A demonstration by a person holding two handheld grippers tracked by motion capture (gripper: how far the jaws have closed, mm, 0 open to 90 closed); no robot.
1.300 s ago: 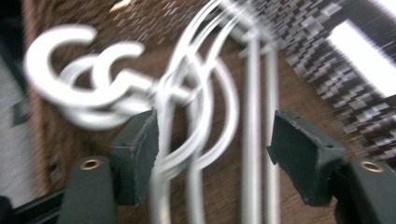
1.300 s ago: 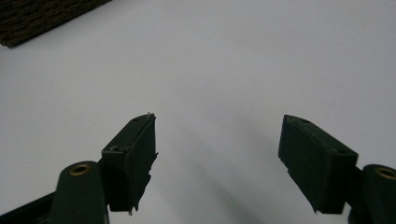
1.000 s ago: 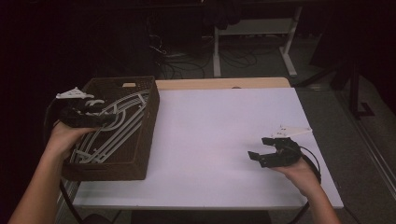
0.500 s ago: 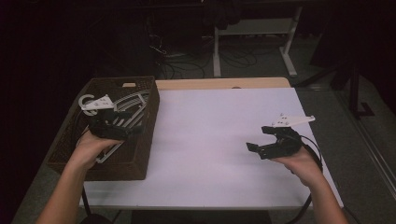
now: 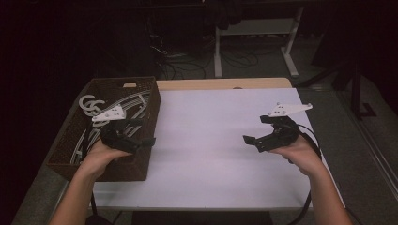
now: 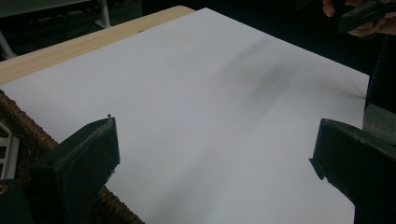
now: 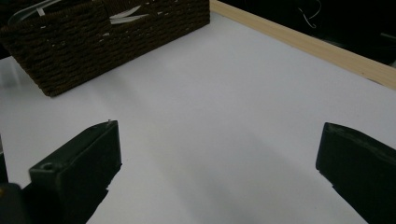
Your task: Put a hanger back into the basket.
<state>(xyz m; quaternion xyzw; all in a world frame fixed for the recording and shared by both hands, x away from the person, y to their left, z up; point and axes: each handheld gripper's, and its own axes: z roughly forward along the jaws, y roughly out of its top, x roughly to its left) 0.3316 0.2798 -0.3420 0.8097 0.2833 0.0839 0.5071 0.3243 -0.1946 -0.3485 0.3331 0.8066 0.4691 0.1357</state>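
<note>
A dark woven basket (image 5: 119, 80) stands at the table's left end with several white hangers (image 5: 89, 104) lying in it. My left gripper (image 5: 144, 132) hovers over the basket's right wall, pointing toward the white tabletop (image 5: 206, 154). Its jaws have just been opening and stand wide with nothing between them (image 6: 215, 140). My right gripper (image 5: 255, 130) floats above the table's right side, aimed left toward the basket (image 7: 93, 46). Its jaws have also just been opening, and only bare table shows in the gap (image 7: 218, 140).
A wooden strip (image 5: 225, 83) runs along the table's far edge. Beyond it are a dark floor with cables and a white desk frame (image 5: 253, 28). The basket's woven rim (image 6: 28, 135) sits beside my left jaw. The other hand's gripper (image 6: 364, 14) shows far off.
The left hand has swung right across the basket, from its left side to its right wall. The right hand has lifted a little off the table. Both pairs of jaws stand wider.
</note>
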